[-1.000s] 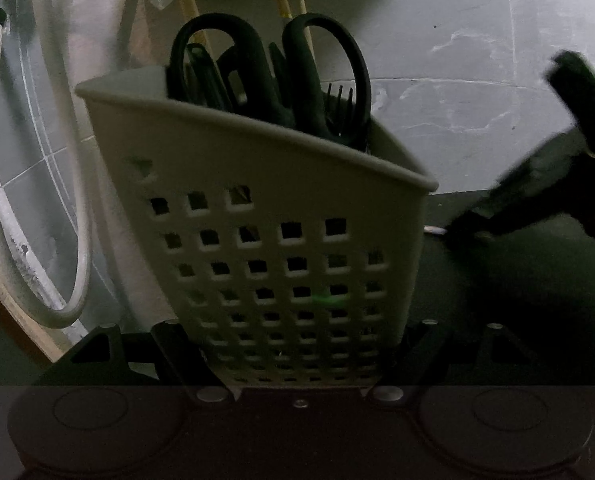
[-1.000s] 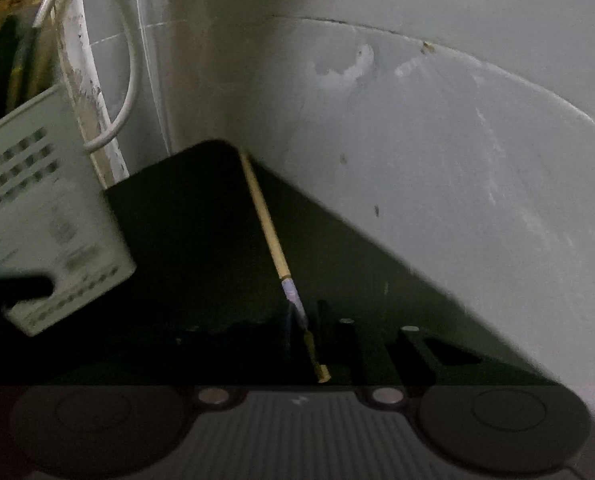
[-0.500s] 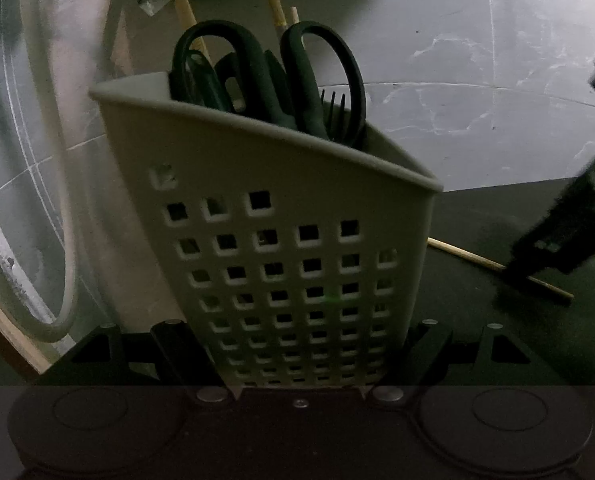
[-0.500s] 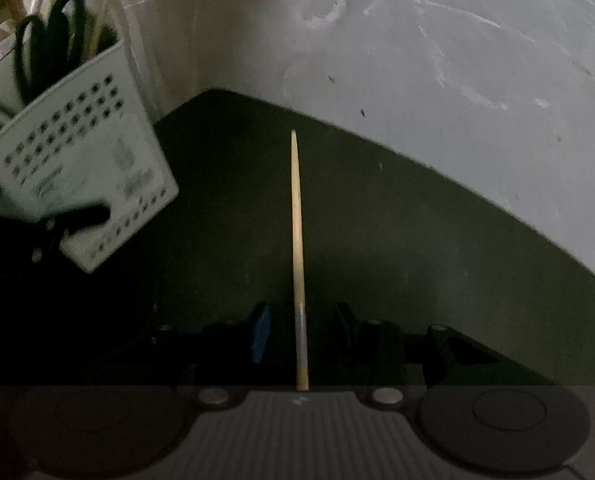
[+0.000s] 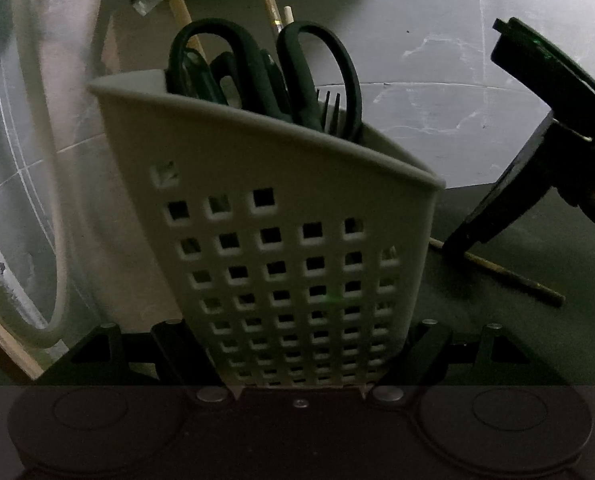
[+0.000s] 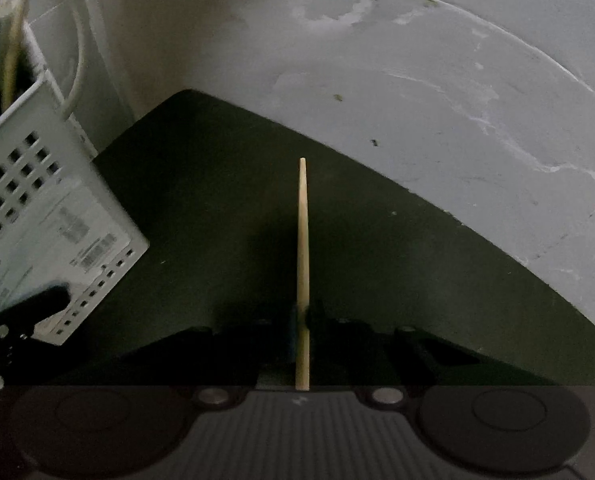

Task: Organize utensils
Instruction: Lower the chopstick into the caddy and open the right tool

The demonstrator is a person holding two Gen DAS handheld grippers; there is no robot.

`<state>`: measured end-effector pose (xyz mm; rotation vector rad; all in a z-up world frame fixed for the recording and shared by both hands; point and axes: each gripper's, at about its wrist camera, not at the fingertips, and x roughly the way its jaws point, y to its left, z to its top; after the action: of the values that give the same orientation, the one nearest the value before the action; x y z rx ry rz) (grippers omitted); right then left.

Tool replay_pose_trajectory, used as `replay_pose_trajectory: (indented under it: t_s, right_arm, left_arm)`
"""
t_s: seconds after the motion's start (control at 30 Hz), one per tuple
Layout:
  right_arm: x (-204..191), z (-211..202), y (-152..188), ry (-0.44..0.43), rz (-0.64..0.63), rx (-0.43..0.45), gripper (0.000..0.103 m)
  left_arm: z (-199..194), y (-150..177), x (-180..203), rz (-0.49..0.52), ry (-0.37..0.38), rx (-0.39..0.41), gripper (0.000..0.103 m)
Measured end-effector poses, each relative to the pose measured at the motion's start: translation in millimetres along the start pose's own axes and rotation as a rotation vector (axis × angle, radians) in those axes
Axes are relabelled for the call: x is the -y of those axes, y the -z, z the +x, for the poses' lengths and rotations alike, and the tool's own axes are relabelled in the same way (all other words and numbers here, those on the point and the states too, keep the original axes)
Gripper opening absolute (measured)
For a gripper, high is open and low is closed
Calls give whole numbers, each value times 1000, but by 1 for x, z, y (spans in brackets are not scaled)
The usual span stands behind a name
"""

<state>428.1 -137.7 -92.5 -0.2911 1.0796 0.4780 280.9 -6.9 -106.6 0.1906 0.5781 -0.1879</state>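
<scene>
My right gripper (image 6: 303,314) has just been closing and is now clamped on a slim wooden chopstick (image 6: 303,240), pale and smooth, tapering to a narrow tip. Its long axis runs straight away from me along the fingers, tip forward, over the dark green mat (image 6: 217,200). My left gripper (image 5: 297,354) is clamped on the base of a white plastic utensil caddy (image 5: 281,216), its front wall pierced with a grid of square holes (a printed label shows on its underside in the right wrist view). The caddy is tilted, and to the left of the chopstick. Standing in the caddy are black-handled scissors (image 5: 317,72), loops up, a dark fork (image 5: 331,114) and more pale chopsticks (image 5: 271,6). Beyond the caddy lies a grey, scuffed stone-like floor (image 5: 437,20); left of the caddy curves a white hose (image 5: 53,208).
</scene>
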Motion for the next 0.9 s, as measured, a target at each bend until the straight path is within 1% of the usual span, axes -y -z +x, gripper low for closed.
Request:
replay_pose_trajectory:
  t_s: [0.07,0.13,0.27,0.33,0.4,0.53,0.63,0.73,0.8,0.9]
  right_arm:
    - [-2,-4,7,-16,24,8,6]
    - [1,-11,20,-33,87,30,6]
    - [8,-42,53,-49,225,142,6]
    - [9,-61,69,-64,291,228,6]
    - [8,-83,84,-60,349,343,6]
    - [-4,-131,106,-72,447,620,6]
    - [-24,-167,103,-107,449,811,6]
    - [-47,-186,89,-151,402,951,6]
    - [-58,-188,76,-187,374,1020,8]
    - [-71,-184,60,-242,351,1088,7]
  left_arm:
    - [1,0,-1,5,5,1,82]
    - [2,0,-2,9,10,0,82]
    - [1,3,-5,20,22,1,82]
    - [1,5,-7,24,29,-1,81]
    - [2,8,-8,29,39,-4,81]
    - [-1,10,-9,52,57,-4,81]
    - [-1,12,-12,61,70,-3,81]
    - [-1,12,-15,69,82,-1,81]
    - [-1,13,-17,76,89,0,81]
    - [-1,14,-21,82,95,0,81]
